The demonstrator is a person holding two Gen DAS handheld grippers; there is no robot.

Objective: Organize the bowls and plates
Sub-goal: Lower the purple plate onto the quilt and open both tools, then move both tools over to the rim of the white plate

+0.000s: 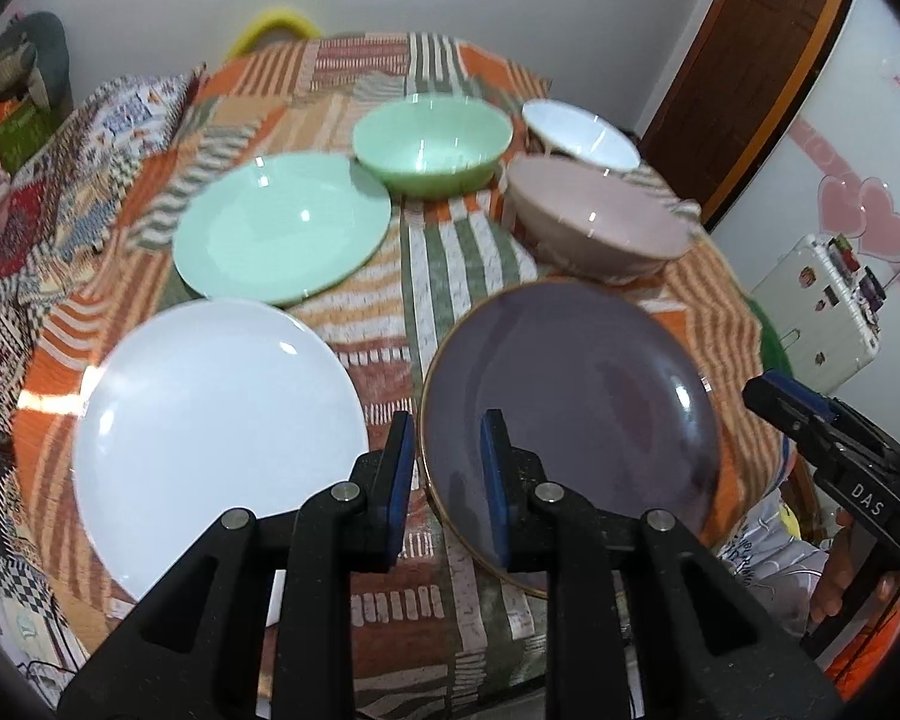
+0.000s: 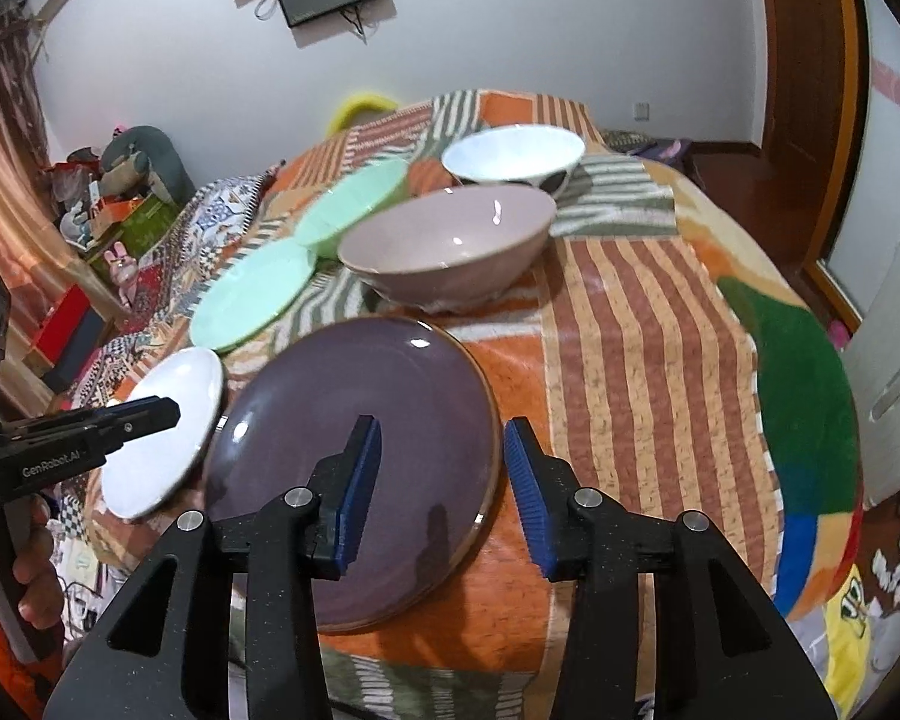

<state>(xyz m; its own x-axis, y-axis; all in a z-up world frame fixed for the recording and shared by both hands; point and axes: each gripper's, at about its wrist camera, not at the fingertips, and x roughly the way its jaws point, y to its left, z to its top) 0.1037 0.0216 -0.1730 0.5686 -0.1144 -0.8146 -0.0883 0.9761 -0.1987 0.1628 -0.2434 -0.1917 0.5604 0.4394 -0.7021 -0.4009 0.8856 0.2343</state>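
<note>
A purple plate (image 1: pixel 570 408) with a gold rim lies at the near edge of the cloth-covered table (image 1: pixel 450 252). My left gripper (image 1: pixel 447 450) hovers over the plate's left rim, its jaws a narrow gap apart and pressing on nothing. My right gripper (image 2: pixel 441 450) stands open wider above the right rim of the purple plate (image 2: pixel 354 468), holding nothing. A white plate (image 1: pixel 210 432) lies to the left, with a mint green plate (image 1: pixel 282 228) behind it. At the back stand a green bowl (image 1: pixel 432 141), a pink bowl (image 1: pixel 594 222) and a white bowl (image 1: pixel 579 135).
The table's rounded edge drops off at the right (image 2: pixel 810 396). A white cabinet (image 1: pixel 822 324) and a wooden door (image 1: pixel 768 60) stand to the right. Cluttered shelves (image 2: pixel 120 222) fill the left. A person's hand (image 2: pixel 30 546) holds the left gripper's handle.
</note>
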